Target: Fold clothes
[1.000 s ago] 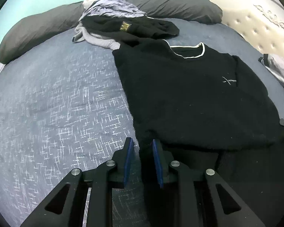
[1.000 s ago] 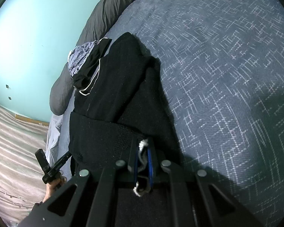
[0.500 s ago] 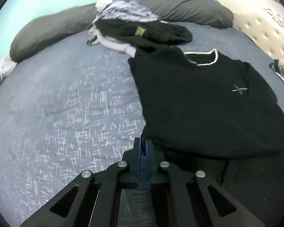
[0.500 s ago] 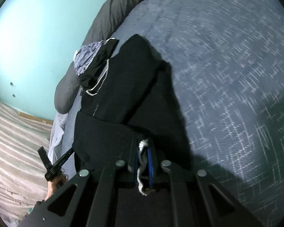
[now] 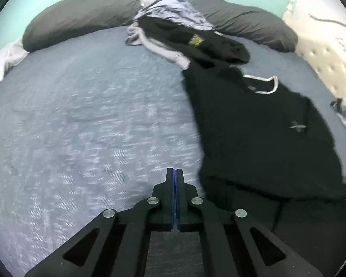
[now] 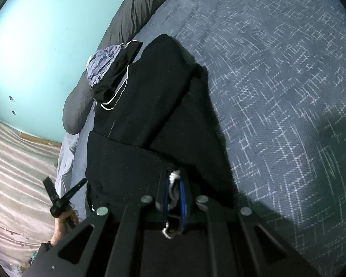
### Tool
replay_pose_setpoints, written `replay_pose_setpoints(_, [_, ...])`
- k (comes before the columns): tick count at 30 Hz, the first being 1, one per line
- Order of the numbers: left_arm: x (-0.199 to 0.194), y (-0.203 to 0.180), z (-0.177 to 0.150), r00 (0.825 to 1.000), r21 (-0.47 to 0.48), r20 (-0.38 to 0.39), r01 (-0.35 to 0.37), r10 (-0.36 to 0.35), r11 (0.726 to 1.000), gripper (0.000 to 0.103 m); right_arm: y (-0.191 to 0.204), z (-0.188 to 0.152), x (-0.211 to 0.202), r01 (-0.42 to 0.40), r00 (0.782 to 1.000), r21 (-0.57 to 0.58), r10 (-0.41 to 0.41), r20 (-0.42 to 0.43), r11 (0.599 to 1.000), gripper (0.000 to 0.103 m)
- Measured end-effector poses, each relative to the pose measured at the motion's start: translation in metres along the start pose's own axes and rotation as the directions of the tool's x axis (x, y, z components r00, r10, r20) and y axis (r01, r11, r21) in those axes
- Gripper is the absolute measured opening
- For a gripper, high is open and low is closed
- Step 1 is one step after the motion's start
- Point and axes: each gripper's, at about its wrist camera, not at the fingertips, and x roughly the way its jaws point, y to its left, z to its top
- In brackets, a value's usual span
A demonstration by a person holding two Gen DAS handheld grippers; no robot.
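- Where both wrist views look down, the bed (image 5: 85,120) fills most of the frame, covered in a blue-grey sheet with a pale crosshatch print.
- A long dark grey pillow (image 5: 80,20) runs along the far edge of the bed, against a turquoise wall (image 6: 34,34).
- The black sweater (image 5: 260,133) lies spread on the bed's right side in the left wrist view, its white-trimmed neckline toward the pillow and a small pale cross mark on the chest; its near hem is doubled over.
- A heap of other clothes (image 5: 186,34), black, grey and pale blue, sits between the sweater's collar and the pillow, touching both.
- A cream tufted headboard (image 5: 329,53) stands at the right of the bed.
- The right gripper (image 6: 174,191) has its jaws pinching the sweater's edge, with a bit of white trim bunched between the blue pads (image 6: 183,198).
- The left gripper (image 5: 174,184) hovers over bare sheet just left of the sweater's hem, its jaws pressed together with nothing between them, having just closed.
- In the right wrist view, a hand (image 6: 64,221) holds the left gripper beside the bed's edge.
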Motion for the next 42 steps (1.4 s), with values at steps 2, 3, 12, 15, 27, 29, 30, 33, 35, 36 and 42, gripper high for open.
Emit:
replay_pose_setpoints(2, [0.004,-0.004,0.005,0.998,-0.032,-0.014,0.065,-0.066,0.997,0.007,0.0,0.0,0.001,0.0,1.0,0.003,0.0,0.0,1.0,0.009])
replay_pose_setpoints(3, [0.006,-0.006,0.007,0.995,-0.047,-0.019,0.093,-0.094,0.995,0.013,-0.001,0.0,0.001,0.0,1.0,0.005,0.0,0.0,1.0,0.009])
replay_pose_setpoints(12, [0.024,0.004,0.002,0.974,-0.232,-0.065,0.198,-0.218,0.953,0.046,-0.003,0.0,0.0,-0.008,1.0,0.008,0.008,-0.003,1.0,0.009])
replay_pose_setpoints(15, [0.031,0.002,0.002,0.972,-0.234,-0.071,0.203,-0.225,0.951,0.032,-0.003,0.001,0.0,-0.01,1.0,0.01,0.01,-0.002,1.0,0.009])
replay_pose_setpoints(27, [0.035,-0.001,0.015,0.988,-0.189,-0.085,0.111,-0.129,0.976,0.012,0.001,-0.002,0.003,-0.014,1.0,-0.01,0.014,-0.019,1.0,0.009])
replay_pose_setpoints(29, [0.036,0.002,0.014,0.987,-0.204,-0.086,0.117,-0.136,0.972,0.012,0.001,-0.002,0.003,-0.015,1.0,-0.01,0.015,-0.022,1.0,0.009])
replay_pose_setpoints(30, [0.036,0.001,0.014,0.987,-0.204,-0.086,0.118,-0.137,0.972,0.013,0.001,-0.002,0.002,-0.014,1.0,-0.008,0.014,-0.022,1.0,0.009])
replay_pose_setpoints(33, [0.029,0.002,0.015,0.987,-0.202,-0.078,0.123,-0.141,0.972,0.015,-0.001,-0.002,0.002,-0.015,1.0,-0.001,0.015,-0.024,1.0,0.009])
replay_pose_setpoints(35, [0.02,0.003,0.018,0.99,-0.203,-0.052,0.119,-0.132,0.972,0.017,-0.002,-0.002,0.002,-0.02,0.999,0.011,0.02,-0.026,1.0,0.009])
replay_pose_setpoints(36, [0.016,0.002,0.02,0.992,-0.198,-0.04,0.112,-0.122,0.974,0.017,-0.003,-0.002,0.002,-0.021,0.999,0.017,0.022,-0.029,1.0,0.009])
replay_pose_setpoints(42, [-0.006,0.0,0.026,0.996,-0.203,0.026,0.089,-0.086,0.975,0.017,-0.004,0.002,-0.013,0.0,0.999,0.045,-0.002,0.039,0.999,0.015])
